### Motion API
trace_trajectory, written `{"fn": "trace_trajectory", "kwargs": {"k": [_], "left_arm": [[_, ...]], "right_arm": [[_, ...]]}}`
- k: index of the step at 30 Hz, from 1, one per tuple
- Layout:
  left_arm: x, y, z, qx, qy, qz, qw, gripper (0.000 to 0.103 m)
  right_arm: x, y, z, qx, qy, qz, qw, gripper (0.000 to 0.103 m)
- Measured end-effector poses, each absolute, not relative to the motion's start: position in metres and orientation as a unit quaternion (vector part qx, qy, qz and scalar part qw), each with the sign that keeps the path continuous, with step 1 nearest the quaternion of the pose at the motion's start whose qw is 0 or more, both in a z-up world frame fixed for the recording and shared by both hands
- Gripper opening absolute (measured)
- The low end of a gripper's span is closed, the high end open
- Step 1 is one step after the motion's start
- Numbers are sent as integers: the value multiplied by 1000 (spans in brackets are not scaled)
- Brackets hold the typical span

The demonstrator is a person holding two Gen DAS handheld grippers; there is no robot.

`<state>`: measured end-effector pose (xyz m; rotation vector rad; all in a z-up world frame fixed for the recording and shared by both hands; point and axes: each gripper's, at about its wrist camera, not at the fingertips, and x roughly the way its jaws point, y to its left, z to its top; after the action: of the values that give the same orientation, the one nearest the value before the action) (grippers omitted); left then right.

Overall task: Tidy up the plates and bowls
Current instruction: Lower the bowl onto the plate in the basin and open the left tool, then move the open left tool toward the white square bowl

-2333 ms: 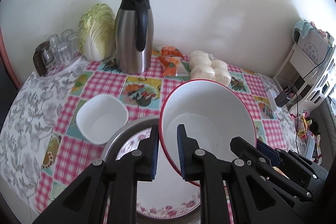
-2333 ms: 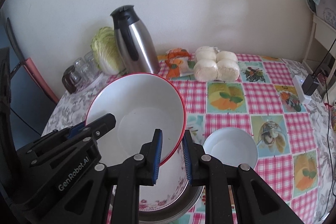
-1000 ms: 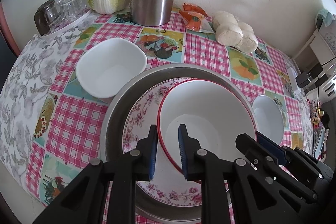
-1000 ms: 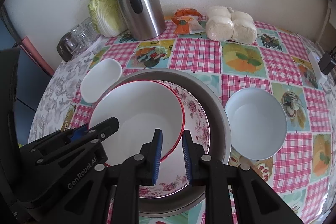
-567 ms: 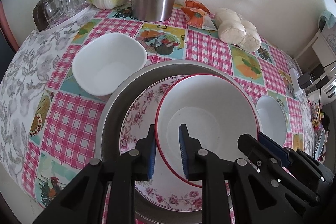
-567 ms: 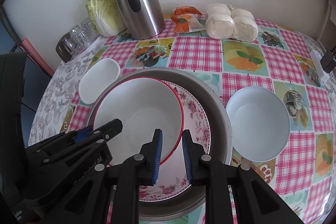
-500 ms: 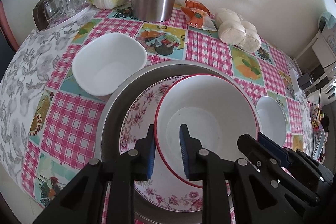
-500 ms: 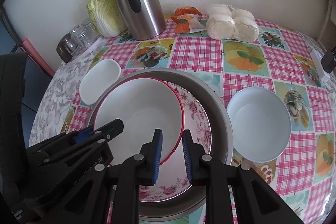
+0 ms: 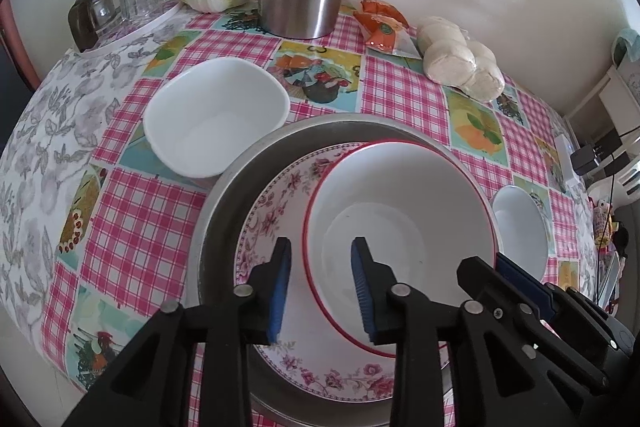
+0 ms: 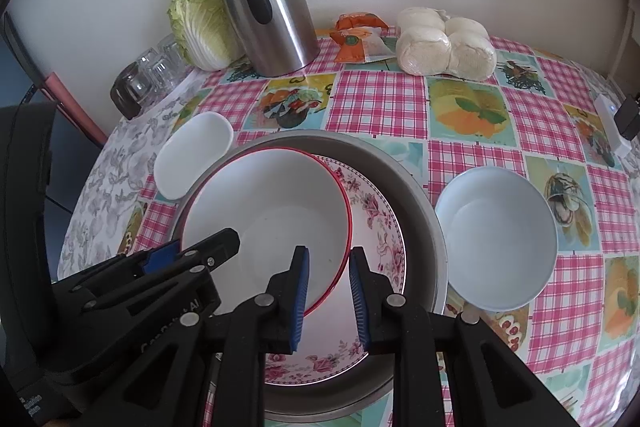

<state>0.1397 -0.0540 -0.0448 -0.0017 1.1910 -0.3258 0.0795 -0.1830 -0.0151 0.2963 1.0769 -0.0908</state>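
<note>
**Red-rimmed bowl sits in the flowered plate**

Red-rimmed bowl (image 9: 400, 227) rests inside the flowered plate (image 9: 276, 211), which lies in the steel basin (image 9: 224, 195) on the bench (image 9: 132, 227). Faint white lettering on the left hand-held gripper's body is only partly legible in the right wrist view. The left hand-held gripper (image 9: 320, 283) has just been opening; its blue pads stand apart on either side of the bowl's near rim, clear of it. The right hand-held gripper (image 10: 328, 291) straddles the opposite rim with a narrow gap; whether its pads press the rim cannot be told. A square white bowl (image 9: 216, 119) touches the basin's left edge and a round white bowl (image 10: 496, 239) sits just beside its right edge. Checked cloth lies open beyond them, up to the flask (image 10: 268, 3)
</note>
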Motion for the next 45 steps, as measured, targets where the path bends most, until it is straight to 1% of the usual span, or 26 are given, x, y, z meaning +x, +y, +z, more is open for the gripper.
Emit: {"fn": "trace_trajectory", "kwargs": {"k": [10, 13, 17, 19, 21, 23, 27, 29, 30, 31, 32, 33, 37, 39, 41, 44, 45], "left_arm": [[137, -49, -32, -13, 541, -151, 827, 34], [137, -47, -28, -19, 535, -152, 831, 40], [136, -44, -24, -26, 529, -150, 835, 41], [136, -42, -21, -30, 525, -148, 837, 43], [136, -40, -19, -35, 521, -145, 840, 51], [136, -38, -16, -36, 517, -136, 844, 56], [137, -32, -12, -32, 509, -115, 852, 59], [137, -28, -12, -36, 507, -108, 854, 59], [138, -26, -12, -36, 507, -103, 855, 60], [139, -25, -13, -35, 509, -96, 855, 61], [139, -23, -14, -33, 511, -90, 854, 67], [140, -22, -15, -33, 512, -86, 854, 73], [142, -17, -16, -32, 511, -69, 856, 75], [143, -16, -16, -29, 510, -59, 857, 79], [143, -14, -17, -26, 509, -49, 859, 83], [144, -10, -16, -19, 503, -32, 864, 84], [144, -9, -17, -16, 501, -27, 865, 89]], "right_arm": [[74, -186, -1, 140, 487, -49, 861, 24], [74, -188, 2, 143, 482, -54, 863, 24], [73, -192, 1, 148, 482, -57, 862, 24], [72, -193, 2, 149, 481, -59, 862, 29], [71, -195, 3, 151, 479, -64, 863, 36], [71, -197, 3, 151, 477, -66, 863, 46], [71, -199, 4, 151, 475, -72, 864, 56], [71, -200, 4, 150, 474, -77, 865, 67], [71, -200, 4, 149, 473, -80, 864, 71], [71, -201, 3, 147, 473, -84, 864, 78], [71, -201, 3, 145, 473, -88, 864, 82], [71, -202, 3, 143, 474, -90, 864, 82], [71, -204, 2, 146, 476, -93, 862, 85], [71, -204, 2, 145, 476, -94, 862, 92], [71, -204, 2, 143, 474, -96, 864, 103], [71, -204, 4, 141, 470, -97, 866, 103], [71, -205, 4, 141, 468, -96, 867, 103]]}}
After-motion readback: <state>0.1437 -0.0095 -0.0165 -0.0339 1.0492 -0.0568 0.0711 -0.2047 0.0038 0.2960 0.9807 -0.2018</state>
